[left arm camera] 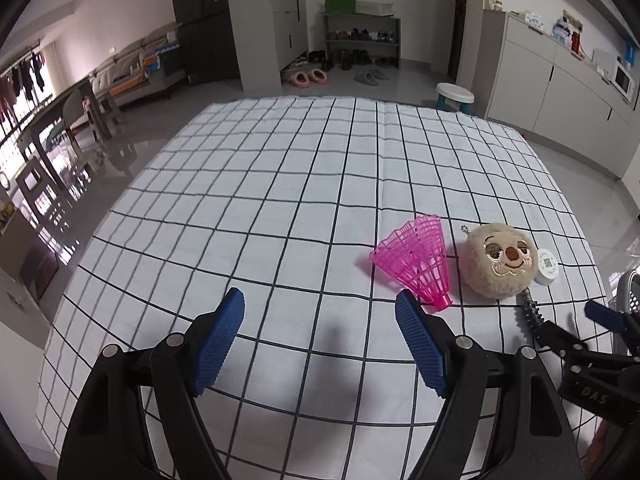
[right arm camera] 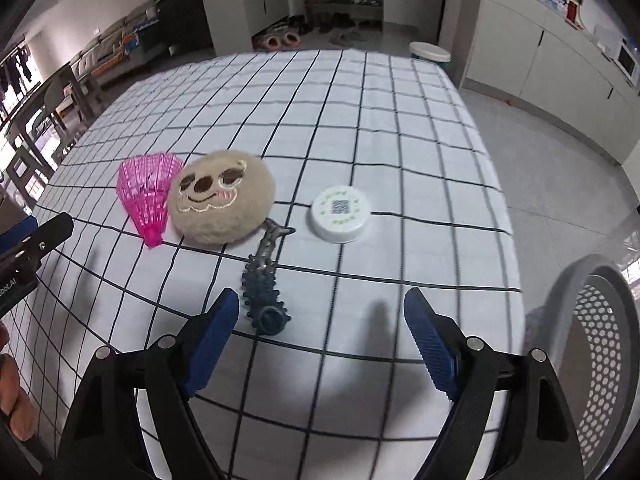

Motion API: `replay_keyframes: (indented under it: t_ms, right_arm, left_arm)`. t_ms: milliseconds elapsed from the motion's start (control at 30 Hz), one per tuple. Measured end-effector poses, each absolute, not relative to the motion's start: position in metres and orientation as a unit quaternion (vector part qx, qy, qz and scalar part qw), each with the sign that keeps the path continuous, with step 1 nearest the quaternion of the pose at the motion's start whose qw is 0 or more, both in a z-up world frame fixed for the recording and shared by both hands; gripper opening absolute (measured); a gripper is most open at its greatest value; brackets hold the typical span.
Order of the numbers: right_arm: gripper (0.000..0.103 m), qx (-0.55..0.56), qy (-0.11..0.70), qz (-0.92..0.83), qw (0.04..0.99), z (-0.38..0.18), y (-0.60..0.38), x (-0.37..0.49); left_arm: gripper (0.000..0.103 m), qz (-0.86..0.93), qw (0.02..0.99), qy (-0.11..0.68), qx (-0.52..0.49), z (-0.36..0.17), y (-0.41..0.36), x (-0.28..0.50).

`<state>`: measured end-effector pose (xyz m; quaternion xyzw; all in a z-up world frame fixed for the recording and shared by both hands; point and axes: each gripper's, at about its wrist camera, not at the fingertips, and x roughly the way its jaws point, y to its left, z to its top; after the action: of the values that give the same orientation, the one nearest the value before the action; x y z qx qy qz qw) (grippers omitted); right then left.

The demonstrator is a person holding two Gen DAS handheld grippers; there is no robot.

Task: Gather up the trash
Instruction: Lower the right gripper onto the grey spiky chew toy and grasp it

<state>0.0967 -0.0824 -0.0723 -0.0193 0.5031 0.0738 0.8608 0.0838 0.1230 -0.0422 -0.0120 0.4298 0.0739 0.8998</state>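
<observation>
On the checked tablecloth (right arm camera: 400,160) lie a pink plastic shuttlecock (right arm camera: 147,192), a round beige plush sloth face (right arm camera: 222,198), a dark spiky rubber toy (right arm camera: 265,284) and a white round lid with a QR code (right arm camera: 340,212). My right gripper (right arm camera: 320,312) is open and empty, just in front of the spiky toy. My left gripper (left arm camera: 318,312) is open and empty, left of the shuttlecock (left arm camera: 416,264), the plush (left arm camera: 498,260) and the lid (left arm camera: 549,267). The right gripper (left arm camera: 560,316) shows at the left wrist view's right edge.
A grey perforated basket (right arm camera: 592,344) stands beside the table's right edge. Beyond the table are a white stool (right arm camera: 430,53), a shoe rack (left arm camera: 362,40), cabinets (right arm camera: 560,52) and a sofa (left arm camera: 136,68).
</observation>
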Motion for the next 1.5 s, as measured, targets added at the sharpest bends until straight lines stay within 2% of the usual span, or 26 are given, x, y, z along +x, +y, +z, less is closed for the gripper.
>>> replay_keyframes:
  t_ms: [300, 467, 1267, 1367, 1433, 1467, 1500]
  right_arm:
    - [0.083, -0.025, 0.521, 0.072, 0.850, -0.086, -0.075, 0.113]
    - [0.095, -0.032, 0.526, 0.057, 0.848, -0.091, -0.074, 0.115]
    - [0.093, -0.038, 0.489, 0.070, 0.868, -0.092, -0.069, 0.111]
    - [0.077, -0.045, 0.478, 0.083, 0.873, -0.088, -0.062, 0.105]
    - [0.047, -0.052, 0.473, 0.091, 0.875, -0.084, -0.057, 0.102]
    - [0.040, -0.055, 0.472, 0.096, 0.875, -0.083, -0.054, 0.101]
    - [0.026, -0.057, 0.471, 0.097, 0.875, -0.083, -0.053, 0.099]
  left_arm:
    - [0.076, 0.074, 0.891, 0.448, -0.021, -0.051, 0.122, 0.089]
    - [0.076, 0.076, 0.886, 0.457, -0.021, -0.056, 0.122, 0.090]
    - [0.076, 0.062, 0.885, 0.460, -0.038, -0.058, 0.119, 0.094]
    - [0.076, 0.057, 0.884, 0.462, -0.043, -0.059, 0.119, 0.095]
    - [0.076, 0.052, 0.884, 0.462, -0.045, -0.060, 0.118, 0.095]
    - [0.076, 0.051, 0.885, 0.461, -0.045, -0.060, 0.118, 0.094]
    - [0.076, 0.049, 0.885, 0.461, -0.046, -0.060, 0.118, 0.094]
